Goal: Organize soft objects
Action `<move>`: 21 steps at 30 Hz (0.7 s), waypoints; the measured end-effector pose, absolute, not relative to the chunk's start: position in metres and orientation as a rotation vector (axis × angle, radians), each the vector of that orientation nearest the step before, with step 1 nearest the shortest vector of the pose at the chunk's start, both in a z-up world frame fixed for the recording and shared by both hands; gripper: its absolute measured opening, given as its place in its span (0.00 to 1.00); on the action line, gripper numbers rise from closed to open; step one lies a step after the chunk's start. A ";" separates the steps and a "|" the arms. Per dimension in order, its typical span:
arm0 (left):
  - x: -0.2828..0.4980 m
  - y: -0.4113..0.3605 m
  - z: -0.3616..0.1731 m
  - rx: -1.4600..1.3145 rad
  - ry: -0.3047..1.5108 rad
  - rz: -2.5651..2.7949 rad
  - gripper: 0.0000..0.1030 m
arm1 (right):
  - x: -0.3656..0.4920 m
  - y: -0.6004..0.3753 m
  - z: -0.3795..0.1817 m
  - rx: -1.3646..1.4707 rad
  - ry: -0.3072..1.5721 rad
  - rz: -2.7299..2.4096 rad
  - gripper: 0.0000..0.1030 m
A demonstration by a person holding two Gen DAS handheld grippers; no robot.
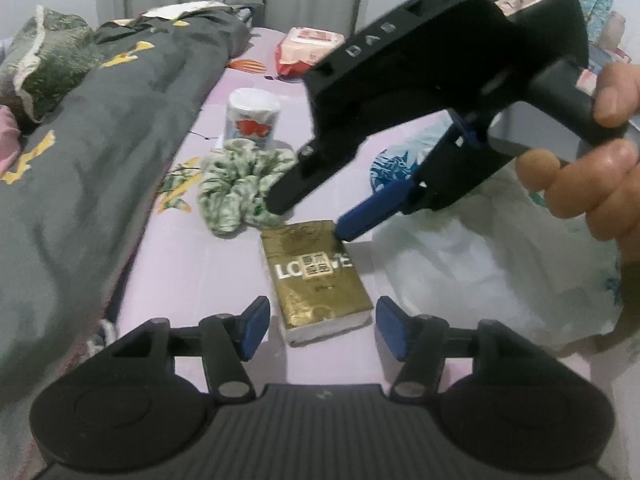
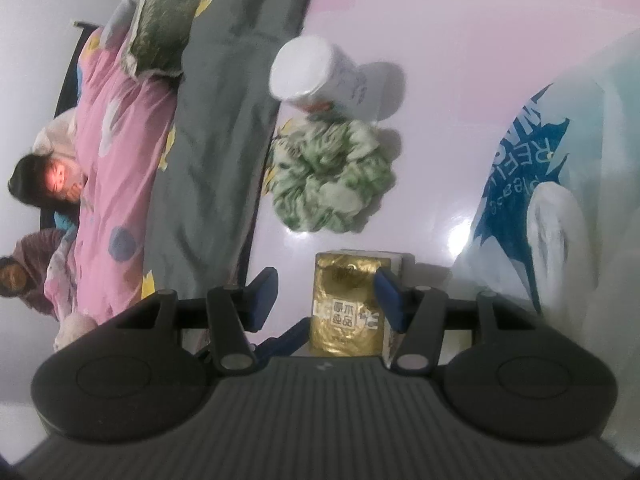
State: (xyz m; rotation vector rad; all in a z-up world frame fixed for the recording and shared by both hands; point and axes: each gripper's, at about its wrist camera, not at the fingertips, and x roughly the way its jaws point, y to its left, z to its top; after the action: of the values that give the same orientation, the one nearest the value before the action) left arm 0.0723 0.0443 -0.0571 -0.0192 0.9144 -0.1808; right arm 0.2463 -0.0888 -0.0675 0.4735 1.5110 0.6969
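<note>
A gold tissue pack (image 1: 316, 280) (image 2: 346, 308) lies flat on the pale pink sheet. My left gripper (image 1: 320, 328) stands open, with the pack's near end between its fingertips and a gap on the left side. My right gripper (image 1: 312, 220) (image 2: 326, 300), held by a hand (image 1: 580, 184), hangs open over the pack's far end. Its right pad (image 2: 390, 300) is at the pack's edge and the left pad stands apart. A green-and-white scrunchie (image 1: 240, 188) (image 2: 332, 176) lies just beyond the pack. Behind it stands a wrapped tissue roll (image 1: 252, 120) (image 2: 320, 76).
A white plastic bag (image 1: 480, 264) (image 2: 540, 168) with blue print lies right of the pack. A grey quilt (image 1: 100, 140) (image 2: 224, 120) is heaped along the left. A pink wipes pack (image 1: 310, 48) sits at the back. People lie under a pink blanket (image 2: 108, 160).
</note>
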 end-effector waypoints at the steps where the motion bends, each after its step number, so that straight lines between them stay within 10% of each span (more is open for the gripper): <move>1: 0.073 0.046 -0.056 -0.019 0.910 -0.176 0.60 | 0.245 -0.088 -0.066 0.464 1.512 0.698 0.53; 21: 0.119 0.071 -0.040 -0.052 0.830 -0.126 0.59 | 0.295 -0.049 0.002 0.217 1.286 0.661 0.60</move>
State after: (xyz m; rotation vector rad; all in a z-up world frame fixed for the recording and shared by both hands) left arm 0.1191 0.0714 -0.0402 -0.0523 0.8295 -0.1263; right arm 0.2946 -0.0490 0.0023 0.2172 1.2861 0.6609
